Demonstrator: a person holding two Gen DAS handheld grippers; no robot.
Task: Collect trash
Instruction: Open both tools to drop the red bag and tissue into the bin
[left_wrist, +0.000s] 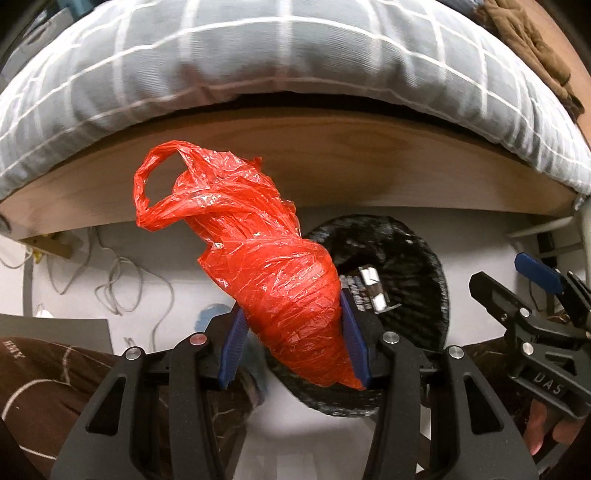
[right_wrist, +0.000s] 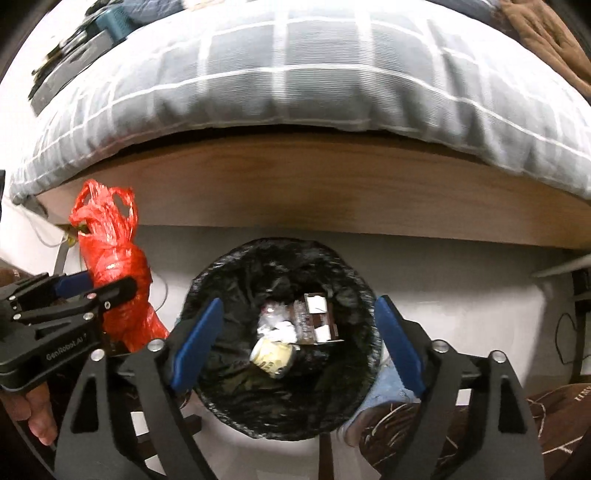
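A crumpled red plastic bag (left_wrist: 266, 266) stands up between the blue pads of my left gripper (left_wrist: 292, 306), which is shut on its lower part. Its handles flop up and to the left. Just to its right on the floor is a bin with a black liner (left_wrist: 424, 251). My right gripper (right_wrist: 298, 304) hangs open directly over the bin (right_wrist: 221, 266) with nothing between its pads. Inside lie a pale can (right_wrist: 273, 356), white crumpled paper and a brown box. The right wrist view shows the red bag (right_wrist: 114, 258) in the left gripper (right_wrist: 107, 282) at the left.
A bed with a grey checked cover (left_wrist: 295, 66) and a wooden side board (right_wrist: 332, 192) runs right behind the bin. Loose cables (left_wrist: 118, 280) lie on the white floor at the left. A person's legs in brown patterned trousers (right_wrist: 461, 424) and light blue slippers are near the bin.
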